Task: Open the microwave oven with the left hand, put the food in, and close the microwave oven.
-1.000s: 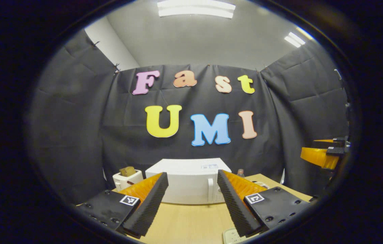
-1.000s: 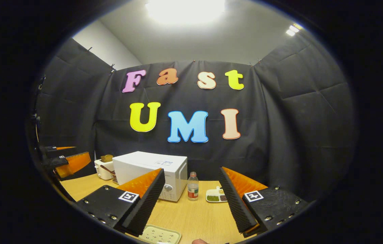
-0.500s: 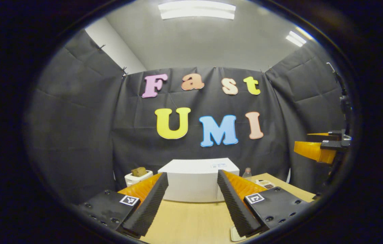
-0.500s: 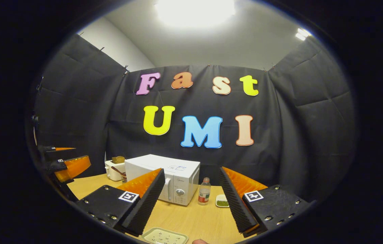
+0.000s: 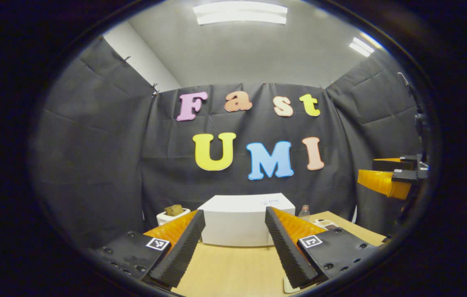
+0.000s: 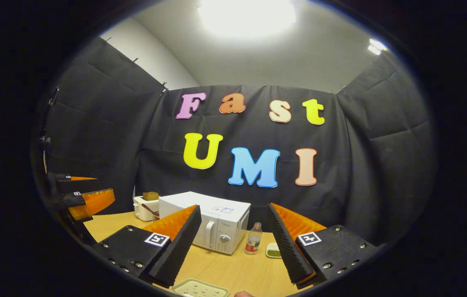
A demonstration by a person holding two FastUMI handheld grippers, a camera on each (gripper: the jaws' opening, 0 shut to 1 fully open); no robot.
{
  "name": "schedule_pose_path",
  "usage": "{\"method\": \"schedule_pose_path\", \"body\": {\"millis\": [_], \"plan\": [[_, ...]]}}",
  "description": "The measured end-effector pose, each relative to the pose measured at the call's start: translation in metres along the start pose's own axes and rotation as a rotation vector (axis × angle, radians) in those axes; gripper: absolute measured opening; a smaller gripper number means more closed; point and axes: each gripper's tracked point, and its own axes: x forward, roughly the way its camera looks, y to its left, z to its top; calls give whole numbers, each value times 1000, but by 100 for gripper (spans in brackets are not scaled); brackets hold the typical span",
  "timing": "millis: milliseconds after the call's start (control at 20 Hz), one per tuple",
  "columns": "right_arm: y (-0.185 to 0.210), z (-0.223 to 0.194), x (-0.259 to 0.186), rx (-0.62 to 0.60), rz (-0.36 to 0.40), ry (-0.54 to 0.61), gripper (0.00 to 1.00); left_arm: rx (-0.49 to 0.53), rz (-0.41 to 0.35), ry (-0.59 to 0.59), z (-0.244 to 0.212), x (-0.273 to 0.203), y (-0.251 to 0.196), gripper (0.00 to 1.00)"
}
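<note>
A white microwave [image 5: 239, 220] stands at the back of the wooden table [image 5: 229, 268], door shut; in the right gripper view the microwave [image 6: 212, 222] shows its handle and a knob at its right. My left gripper [image 5: 233, 251] is open and empty, held above the table in front of the microwave and well short of it. My right gripper [image 6: 233, 251] is open too, holding nothing. A pale green tray [image 6: 200, 288] with dark specks lies on the table just below it. The left gripper [image 6: 80, 198] hangs at the far left; the right gripper [image 5: 390, 177] hangs at the far right.
A white toaster [image 6: 145, 205] with brown bread in it sits left of the microwave. A small bottle [image 6: 252, 244] and a dish [image 6: 273, 251] with green bits stand to its right. Black cloth walls close the booth on three sides.
Both views have swung a little left, so the microwave has slid right in each. The grippers stay open and empty.
</note>
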Motion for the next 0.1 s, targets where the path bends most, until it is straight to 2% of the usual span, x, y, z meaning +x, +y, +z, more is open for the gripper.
{"method": "schedule_pose_path", "body": {"millis": [100], "plan": [[2,4,-2,3,-4,-13,97,1,-3,-13,3,-1,-1,96]]}}
